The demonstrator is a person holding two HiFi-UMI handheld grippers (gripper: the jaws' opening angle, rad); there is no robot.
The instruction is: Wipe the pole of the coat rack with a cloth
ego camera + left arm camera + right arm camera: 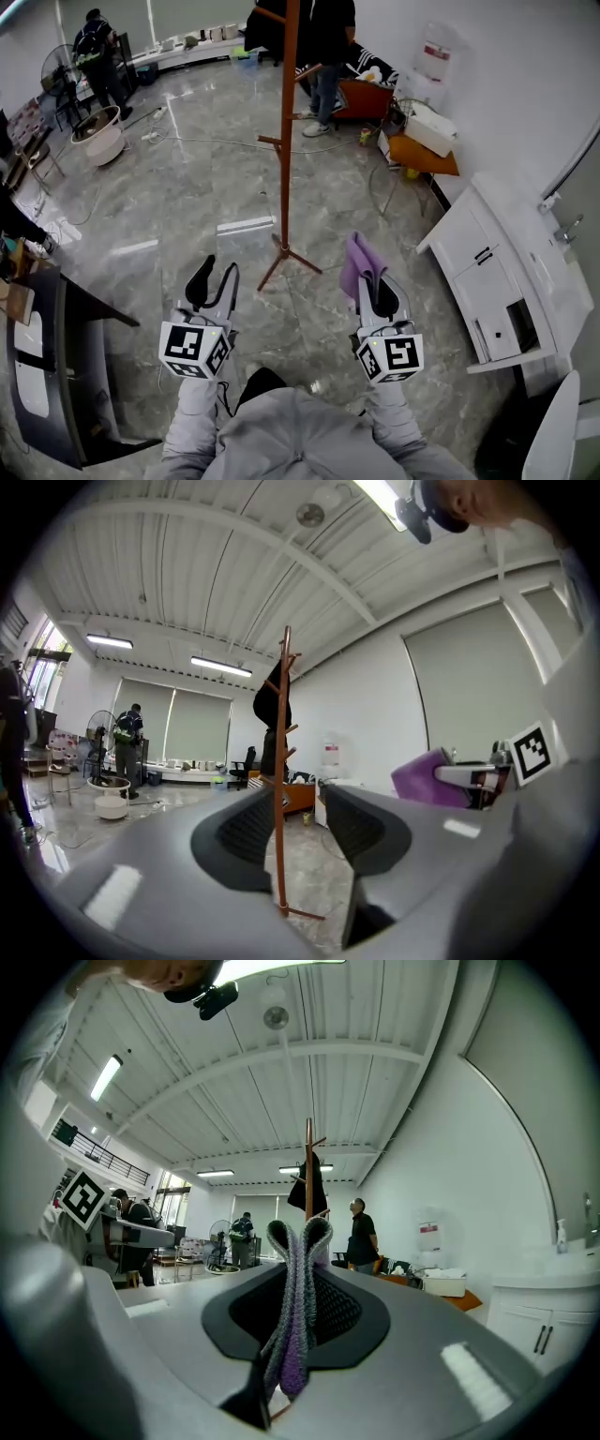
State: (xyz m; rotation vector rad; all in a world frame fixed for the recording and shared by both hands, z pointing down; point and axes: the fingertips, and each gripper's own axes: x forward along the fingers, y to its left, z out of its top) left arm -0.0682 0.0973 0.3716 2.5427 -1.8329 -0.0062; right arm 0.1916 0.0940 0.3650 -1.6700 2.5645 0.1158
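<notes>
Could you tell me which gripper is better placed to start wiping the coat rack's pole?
The right gripper: its fingers are shut on the purple cloth. The left gripper is open and empty. Both are short of the pole, which stands ahead between them.

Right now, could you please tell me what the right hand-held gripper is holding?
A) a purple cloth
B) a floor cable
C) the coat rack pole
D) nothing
A: the right gripper view shows the jaws of the right hand-held gripper closed on a folded purple cloth.
</notes>
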